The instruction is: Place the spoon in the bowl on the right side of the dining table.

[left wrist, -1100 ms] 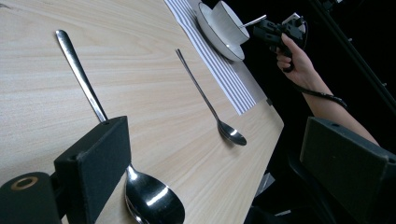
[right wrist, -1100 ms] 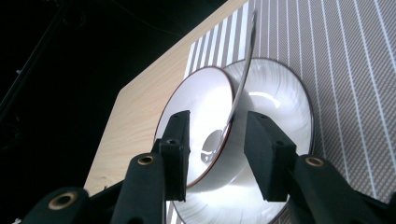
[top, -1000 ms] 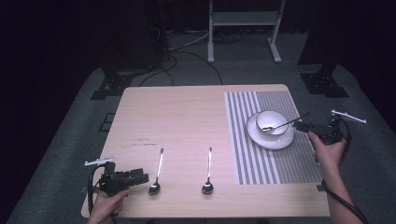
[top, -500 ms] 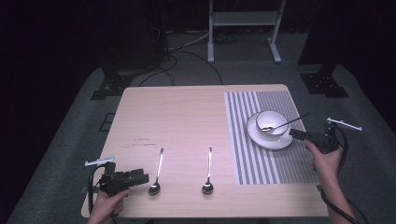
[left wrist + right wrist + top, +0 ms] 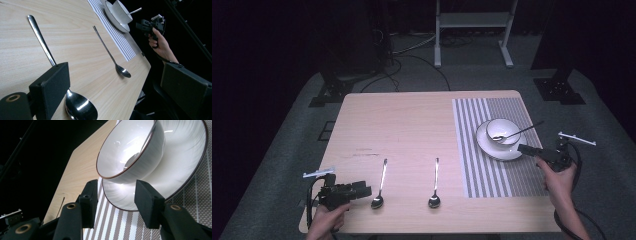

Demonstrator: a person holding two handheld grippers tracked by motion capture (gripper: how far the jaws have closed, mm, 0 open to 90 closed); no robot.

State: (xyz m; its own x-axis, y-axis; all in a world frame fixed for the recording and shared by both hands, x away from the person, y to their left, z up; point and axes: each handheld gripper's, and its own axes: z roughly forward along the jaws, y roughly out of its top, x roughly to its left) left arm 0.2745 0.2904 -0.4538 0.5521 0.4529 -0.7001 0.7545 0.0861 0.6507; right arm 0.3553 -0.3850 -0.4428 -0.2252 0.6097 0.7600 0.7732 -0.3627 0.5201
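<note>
A white bowl (image 5: pixel 502 129) stands on a white plate (image 5: pixel 494 150) on the striped placemat (image 5: pixel 512 175), with a spoon (image 5: pixel 524 129) resting in it. My right gripper (image 5: pixel 521 147) is open beside the plate's right front rim. In the right gripper view the right gripper (image 5: pixel 116 192) frames the plate (image 5: pixel 182 162) edge under the bowl (image 5: pixel 140 157), without touching it. Two spoons lie on the bare wood: a left spoon (image 5: pixel 382 175) and a middle spoon (image 5: pixel 435 175). My left gripper (image 5: pixel 367 190) stands wide open by the left spoon's bowl (image 5: pixel 80 107).
The wooden table (image 5: pixel 412 125) is bare at the back and left. The table's front edge runs just behind both hands. Dark floor, cables and stand legs (image 5: pixel 472 30) lie beyond the far edge.
My right gripper has come down and a little left, from beside the spoon handle to the plate's front right rim. The left gripper and the spoons have stayed put.
</note>
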